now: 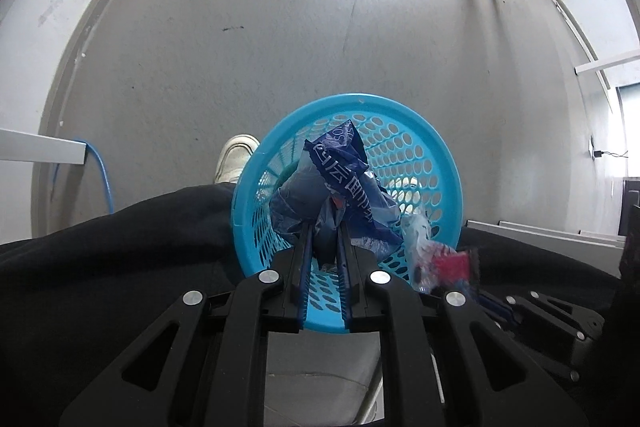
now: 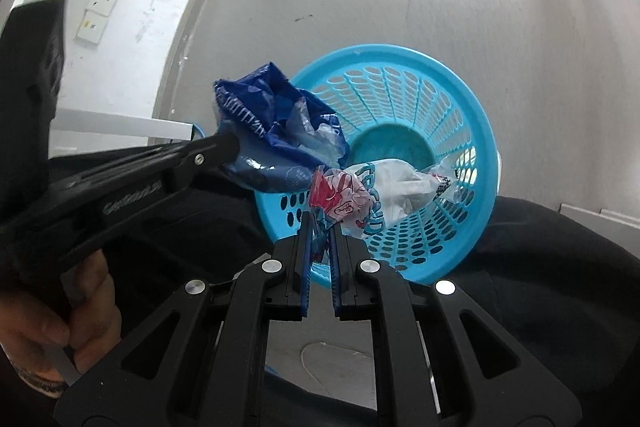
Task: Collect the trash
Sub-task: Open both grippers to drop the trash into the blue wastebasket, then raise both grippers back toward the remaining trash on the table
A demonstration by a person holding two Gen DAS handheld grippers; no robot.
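Both grippers hang over the blue basket (image 2: 452, 131): left gripper (image 1: 325, 227) pinches a blue bag (image 1: 340, 175), right gripper (image 2: 320, 223) a red-and-white wrapper (image 2: 340, 197). Light, crinkly, slippery film, best pinched at a bunched fold.

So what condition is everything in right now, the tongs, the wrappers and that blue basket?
Left tongs: shut on the dark blue wrapper, held over the basket.
Right tongs: shut on the red and white wrapper, above the basket's near rim.
Blue basket: upright on the floor, open-topped, bottom bare.
White shoe: on the floor beside the basket.
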